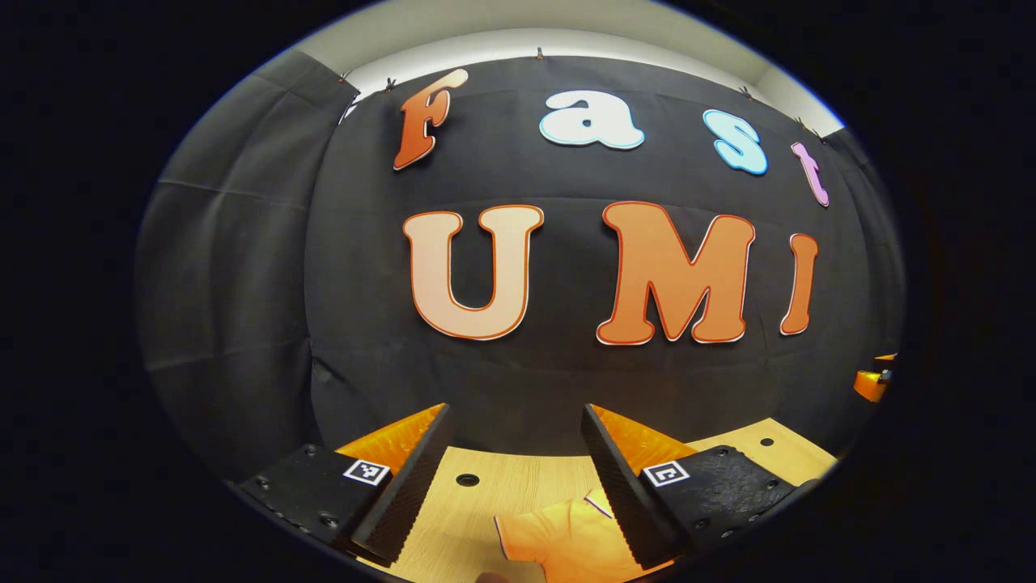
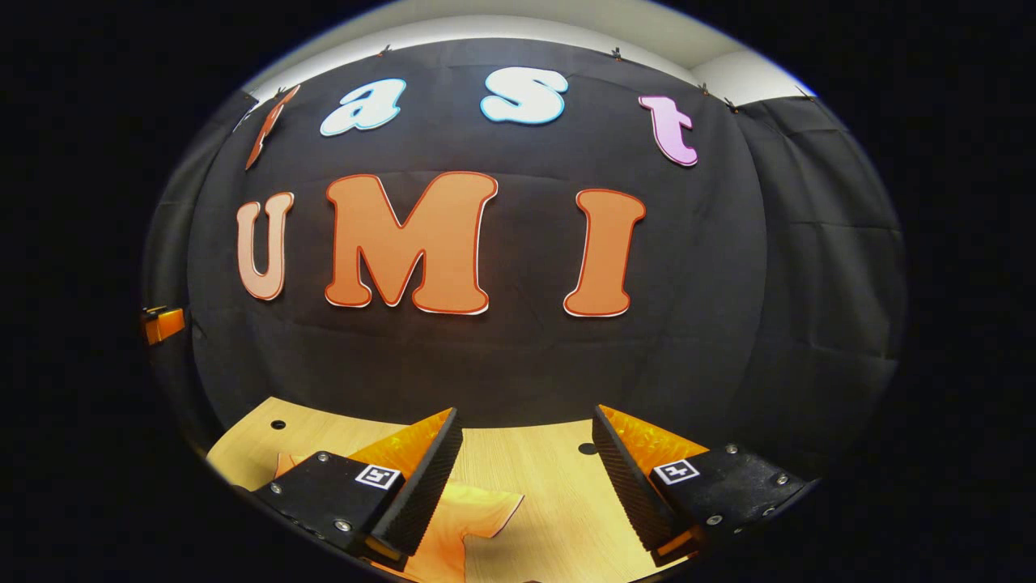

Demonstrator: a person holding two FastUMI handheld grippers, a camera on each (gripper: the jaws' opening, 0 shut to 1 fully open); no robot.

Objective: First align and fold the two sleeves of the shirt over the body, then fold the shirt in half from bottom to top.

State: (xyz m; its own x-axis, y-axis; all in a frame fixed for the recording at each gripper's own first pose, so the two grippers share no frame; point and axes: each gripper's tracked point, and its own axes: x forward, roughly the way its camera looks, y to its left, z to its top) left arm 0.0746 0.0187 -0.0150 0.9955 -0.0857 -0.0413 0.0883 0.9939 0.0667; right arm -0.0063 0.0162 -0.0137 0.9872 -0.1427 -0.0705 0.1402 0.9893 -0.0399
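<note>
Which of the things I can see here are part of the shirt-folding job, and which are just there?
Part of the job:
- orange shirt, lying on the table
- left tongs, open above it
- right tongs, open above it

Just there:
- wooden table with small holes
- black cloth wall behind

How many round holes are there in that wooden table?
At least 4 sightings: the left gripper view shows one hole between the fingers and one far right; the right gripper view shows one at left and one centrally. Some may coincide; others may be hidden.
</note>
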